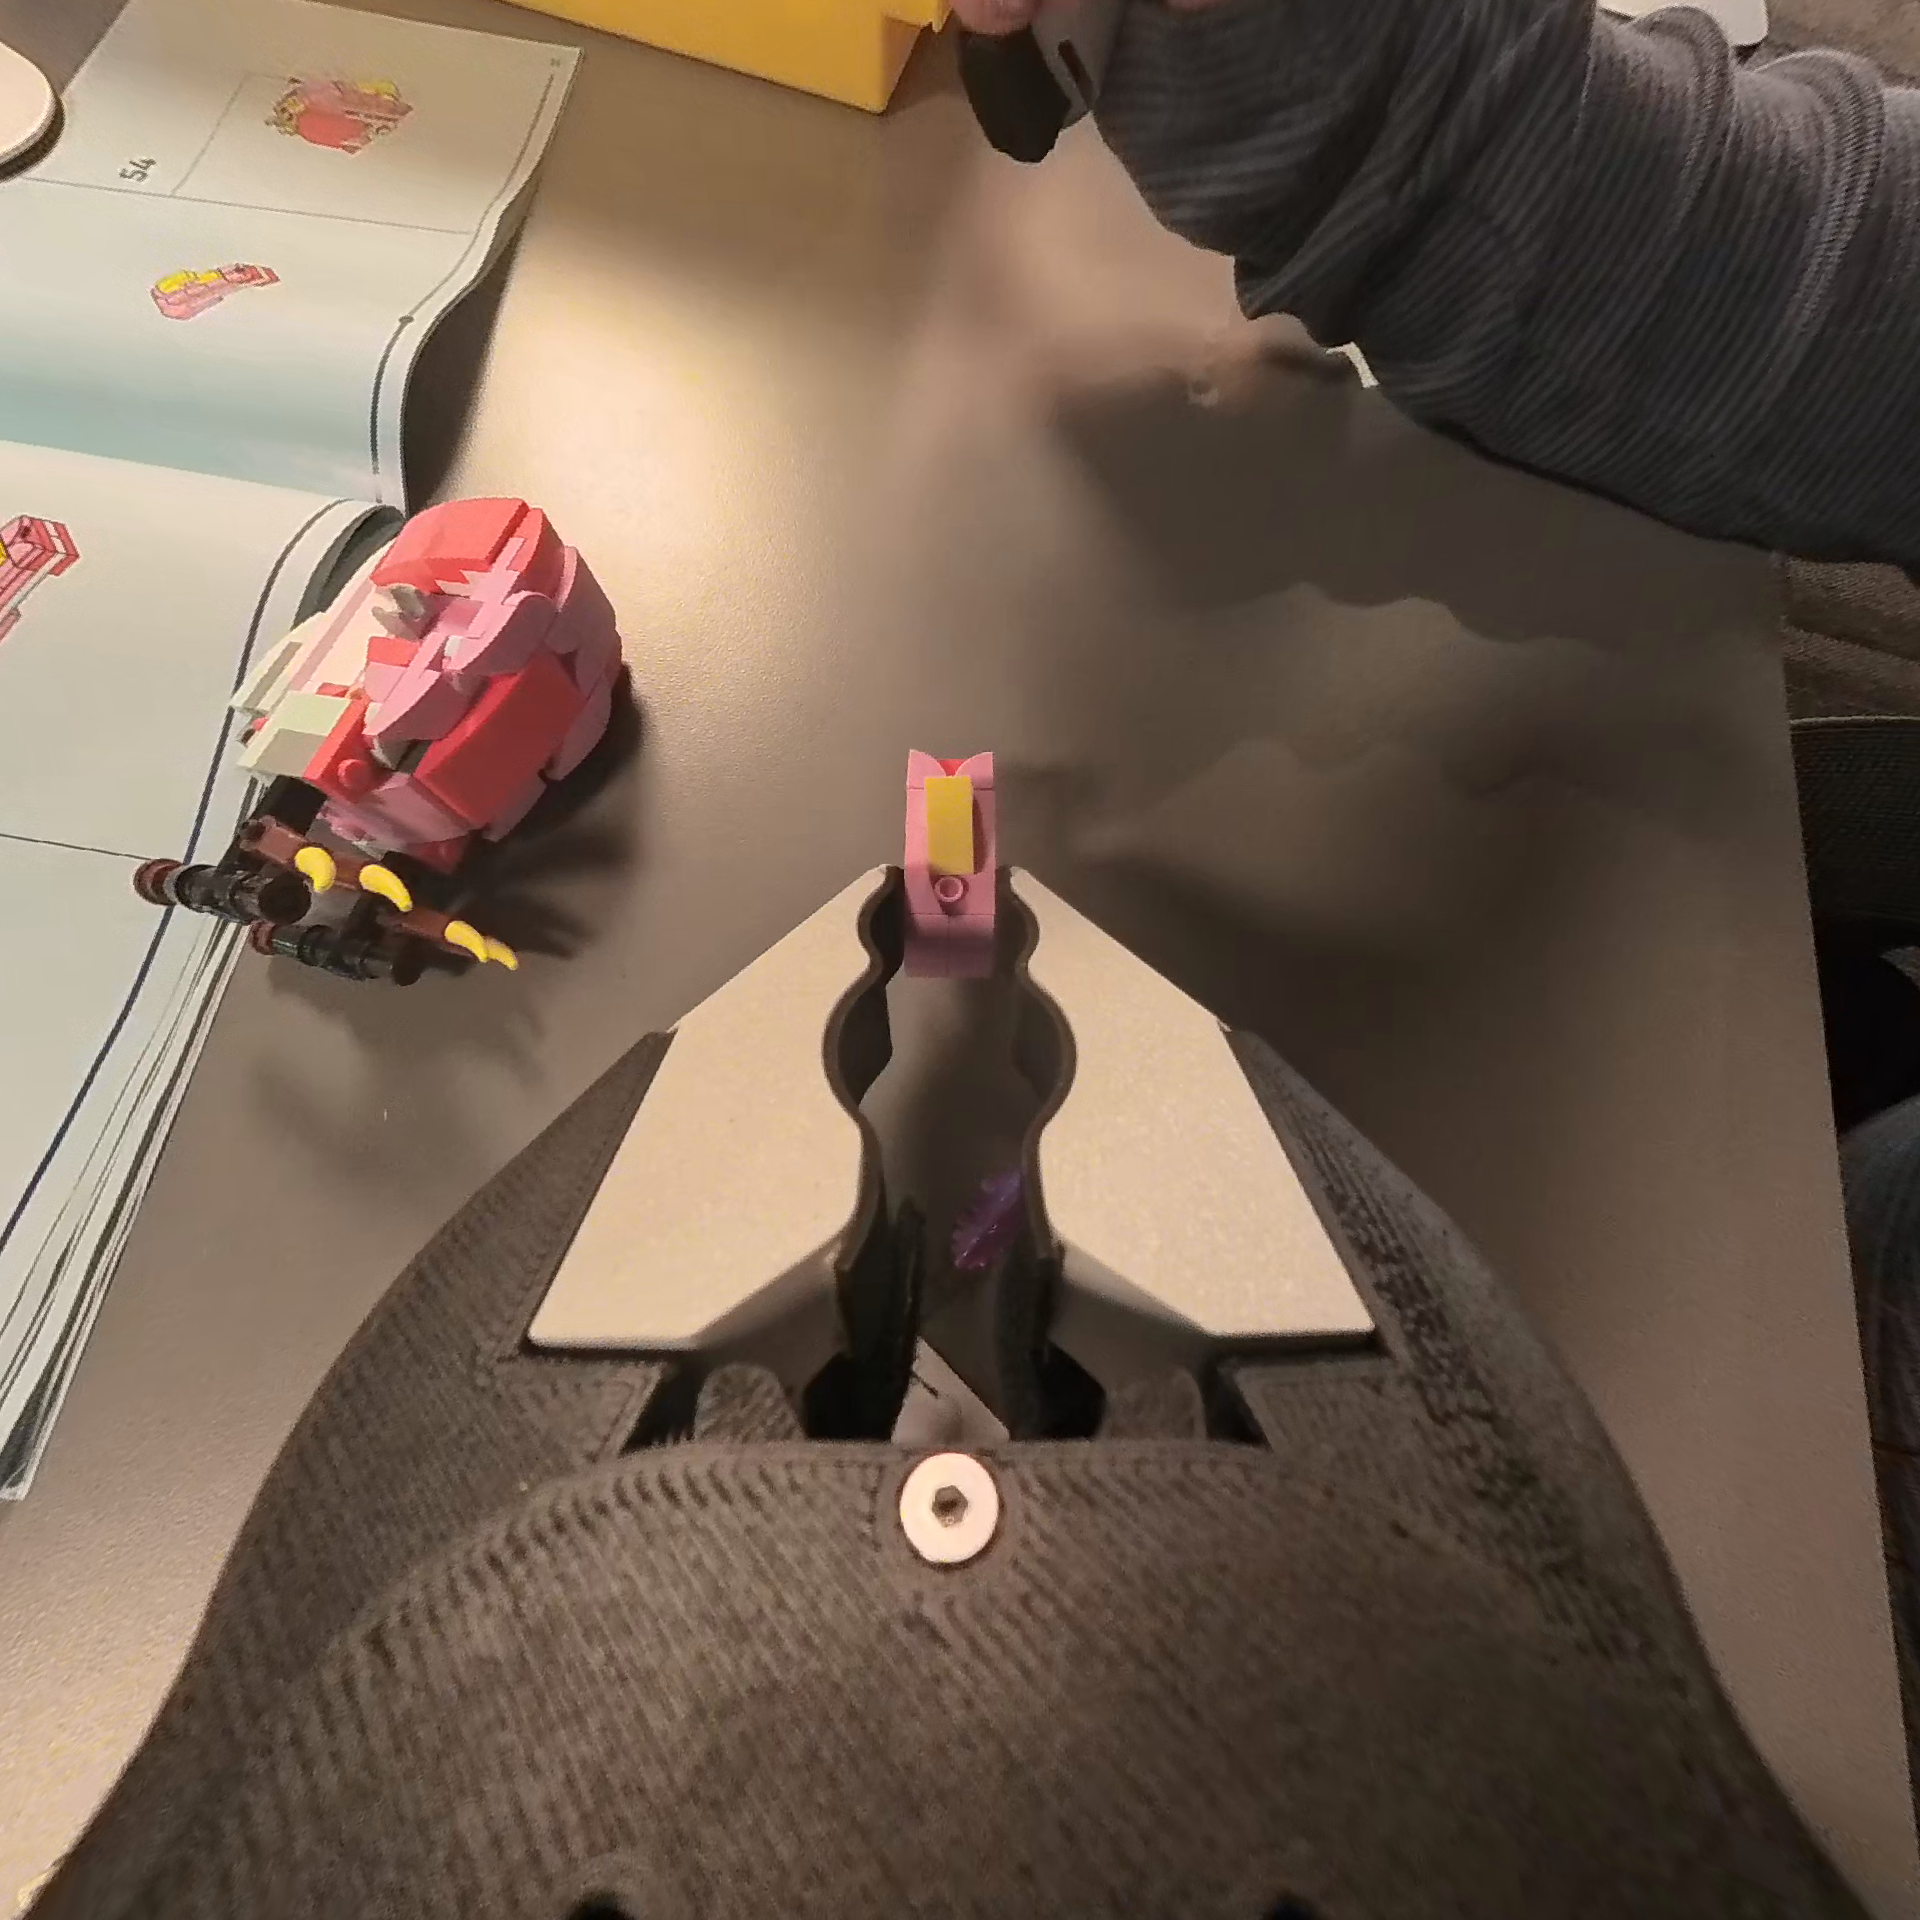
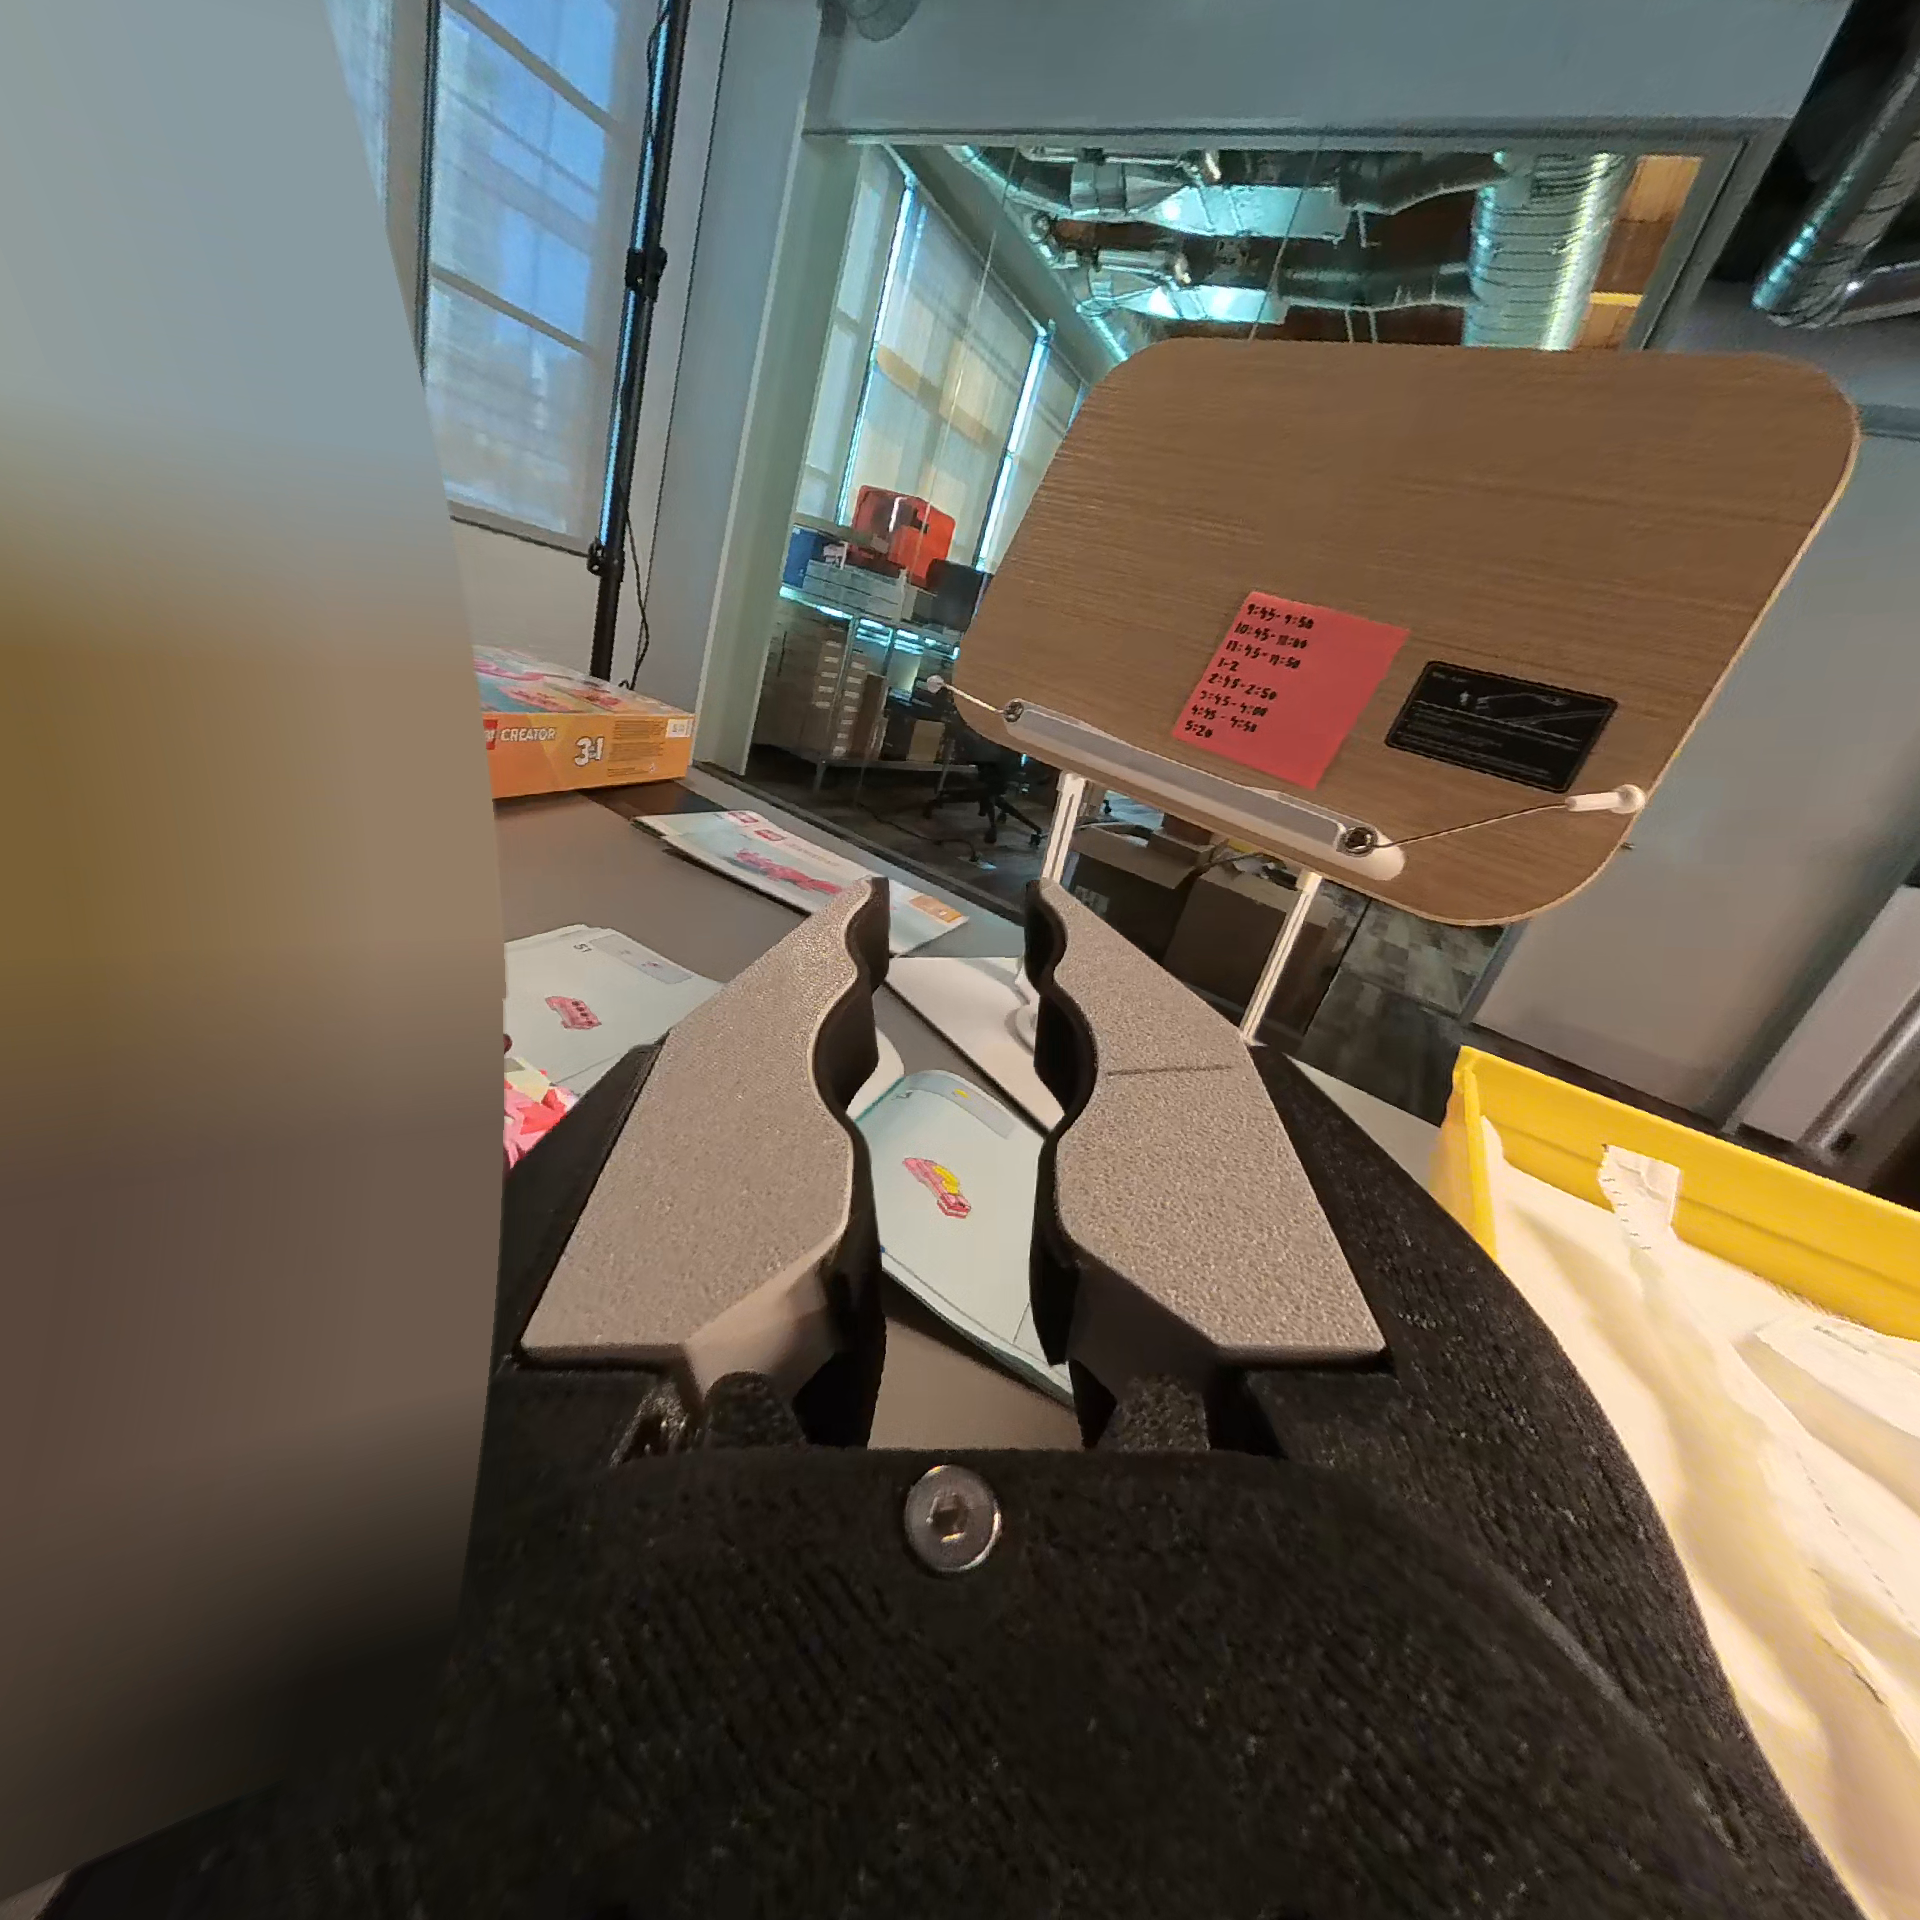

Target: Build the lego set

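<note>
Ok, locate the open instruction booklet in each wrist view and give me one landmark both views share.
Left wrist view: open instruction booklet fills the left edge, beside the red and pink brick model.
Right wrist view: its pages lie low in the centre, seen between the open fingers.
Shared landmark: the yellow bin.

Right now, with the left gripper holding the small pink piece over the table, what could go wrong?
1. The left gripper pinches the pink piece only at its fingertips, and much of the piece sticks out past them; it might twist or slip out.
2. The piece is built of several small bricks with a yellow tile; a squeeze or a bump could split it.
3. The red and pink model lies on its side against the booklet; a sweep to the left could knock it.
</note>
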A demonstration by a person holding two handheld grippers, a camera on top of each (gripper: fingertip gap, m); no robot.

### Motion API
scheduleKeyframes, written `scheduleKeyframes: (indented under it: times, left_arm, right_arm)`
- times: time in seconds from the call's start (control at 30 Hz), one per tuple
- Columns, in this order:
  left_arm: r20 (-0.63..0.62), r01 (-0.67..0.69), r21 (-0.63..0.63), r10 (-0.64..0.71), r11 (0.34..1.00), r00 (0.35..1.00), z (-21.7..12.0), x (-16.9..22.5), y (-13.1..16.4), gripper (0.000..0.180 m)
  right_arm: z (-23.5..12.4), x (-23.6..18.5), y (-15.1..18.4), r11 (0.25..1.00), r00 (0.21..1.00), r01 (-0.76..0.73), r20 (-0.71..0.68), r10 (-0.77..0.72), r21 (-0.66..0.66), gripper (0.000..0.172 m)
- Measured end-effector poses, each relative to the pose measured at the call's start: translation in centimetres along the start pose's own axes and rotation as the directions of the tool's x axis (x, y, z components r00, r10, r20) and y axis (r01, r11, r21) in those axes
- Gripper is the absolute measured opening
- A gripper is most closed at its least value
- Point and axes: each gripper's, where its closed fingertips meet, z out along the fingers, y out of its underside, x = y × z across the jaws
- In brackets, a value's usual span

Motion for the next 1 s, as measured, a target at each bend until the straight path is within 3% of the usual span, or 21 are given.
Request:
scheduleKeyframes:
  times: [0.63,1.0]
  left_arm:
    - [0.001,-0.002,-0.002,0.002,1.000,1.000,0.0,0.0,0.0,0.016]
    - [0.002,-0.005,-0.004,0.005,1.000,1.000,0.0,0.1,0.0,0.016]
  right_arm:
    - [-0.3,1.1,-0.3,0.988,0.989,-0.151,0.005,0.151,0.035,0.025]
    - [-0.8,3.0,-0.2,0.938,0.941,-0.336,-0.005,0.338,0.081,0.025]
